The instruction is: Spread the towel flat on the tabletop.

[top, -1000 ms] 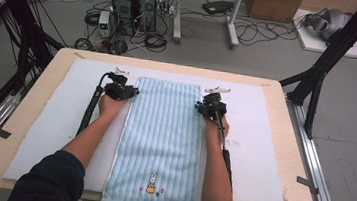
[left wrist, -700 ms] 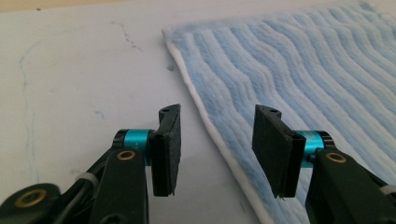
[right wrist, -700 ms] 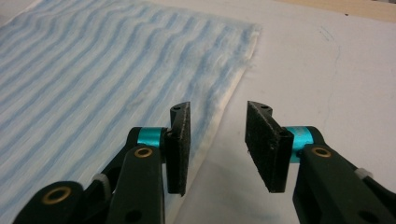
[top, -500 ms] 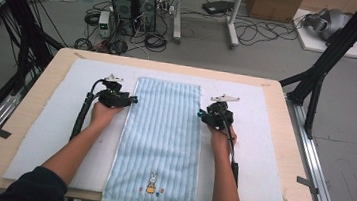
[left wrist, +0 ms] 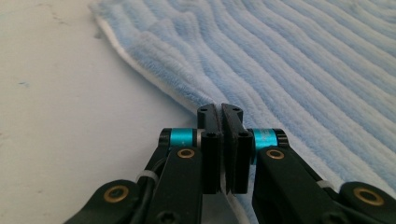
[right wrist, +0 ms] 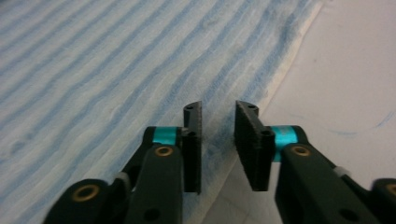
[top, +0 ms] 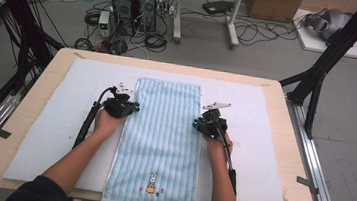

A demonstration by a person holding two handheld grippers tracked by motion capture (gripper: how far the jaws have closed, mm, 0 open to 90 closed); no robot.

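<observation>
1. A light-blue, ribbed terry towel point(top: 163, 134) lies flat and full length down the middle of a white padded mat point(top: 62, 133), which covers a pale wooden surface point(top: 28, 115). A small embroidered rabbit point(top: 152, 180) marks the end nearest the person.
2. A person's forearms reach in from the near side, one hand at each long edge of the towel, about halfway along it.
3. The left gripper point(top: 136, 108) sits at the towel's left edge. In the left gripper view, its jaws point(left wrist: 220, 109) have just been closing and now stand pressed together right at the hem. Whether any cloth is caught between them cannot be made out.
4. The right gripper point(top: 195, 124) sits at the opposite edge. In the right gripper view, its jaws point(right wrist: 218, 109) have just been closing but stand apart, with a clear gap. The towel's right border runs beneath that gap, and nothing is pinched.
5. The work looks to be at its very start. The towel shows no fold, lift or wrinkle, and both grippers appear to be taking hold of its sides.
6. What seems left is nearly everything: securing both edges, raising the cloth and folding it over, then any further folds and smoothing.
</observation>
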